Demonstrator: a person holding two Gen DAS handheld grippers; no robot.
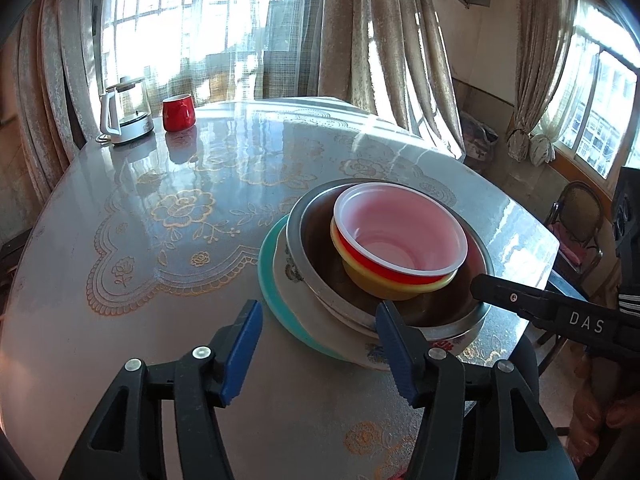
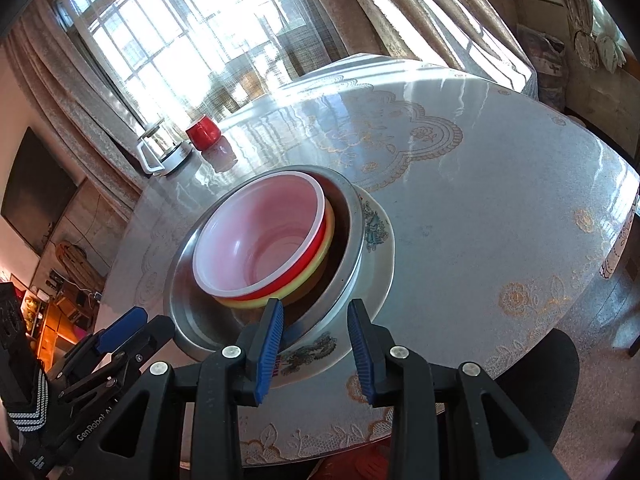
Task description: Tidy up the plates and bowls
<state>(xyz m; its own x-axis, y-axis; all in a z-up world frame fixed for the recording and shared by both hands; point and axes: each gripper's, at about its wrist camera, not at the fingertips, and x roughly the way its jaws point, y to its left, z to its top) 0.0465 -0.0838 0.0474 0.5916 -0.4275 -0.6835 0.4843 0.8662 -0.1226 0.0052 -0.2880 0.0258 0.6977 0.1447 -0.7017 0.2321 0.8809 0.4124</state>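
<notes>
Right wrist view: right gripper (image 2: 316, 340) and left gripper (image 1: 318, 350) both hanging released beside the stacked red bowl (image 2: 260, 240) (apparently finished); withdrawing gently is advisable.

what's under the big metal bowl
A white floral-patterned plate sits directly beneath the round stainless steel bowl, with a teal plate under that. Anything between them is covered.

Left tool (image 1: 318, 344) jaws spread wide, right tool (image 2: 316, 344) jaws apart, both empty
</notes>
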